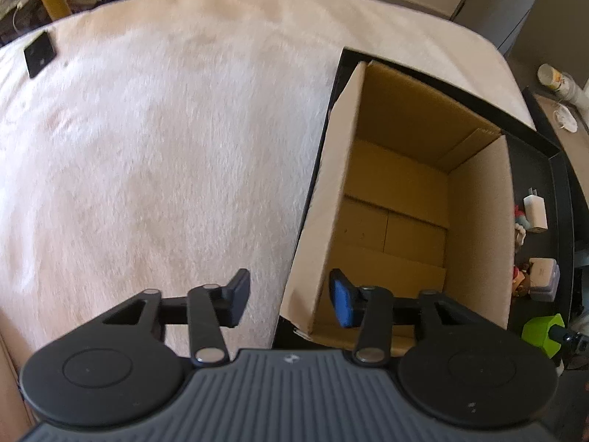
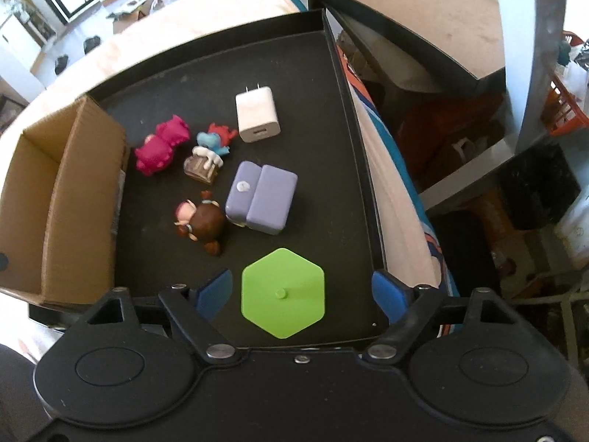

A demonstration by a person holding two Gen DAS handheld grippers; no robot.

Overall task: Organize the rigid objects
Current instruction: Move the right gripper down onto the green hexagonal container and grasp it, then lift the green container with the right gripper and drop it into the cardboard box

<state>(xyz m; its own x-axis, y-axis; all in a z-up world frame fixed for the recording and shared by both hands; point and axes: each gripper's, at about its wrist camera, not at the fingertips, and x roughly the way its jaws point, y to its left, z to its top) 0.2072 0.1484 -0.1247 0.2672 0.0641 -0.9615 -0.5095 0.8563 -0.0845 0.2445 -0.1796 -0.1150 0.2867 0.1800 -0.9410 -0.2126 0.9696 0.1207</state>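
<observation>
In the right wrist view a black tray (image 2: pixel 346 118) holds a green hexagonal block (image 2: pixel 282 293), a lilac case (image 2: pixel 262 197), a white charger (image 2: pixel 257 114), a pink figure (image 2: pixel 162 144), a blue figure (image 2: pixel 211 153) and a brown figure (image 2: pixel 200 223). My right gripper (image 2: pixel 302 294) is open, its fingers on either side of the green block, apart from it. An empty cardboard box (image 2: pixel 55 199) stands at the tray's left. In the left wrist view my left gripper (image 1: pixel 291 300) is open and empty over the near left wall of the box (image 1: pixel 401 202).
The tray and box rest on a pale fluffy blanket (image 1: pixel 147 140). A small black square object (image 1: pixel 38 53) lies at the blanket's far left. Right of the tray is a drop to cluttered shelves (image 2: pixel 460 110). The green block (image 1: pixel 543 333) and charger (image 1: pixel 535 210) show beside the box.
</observation>
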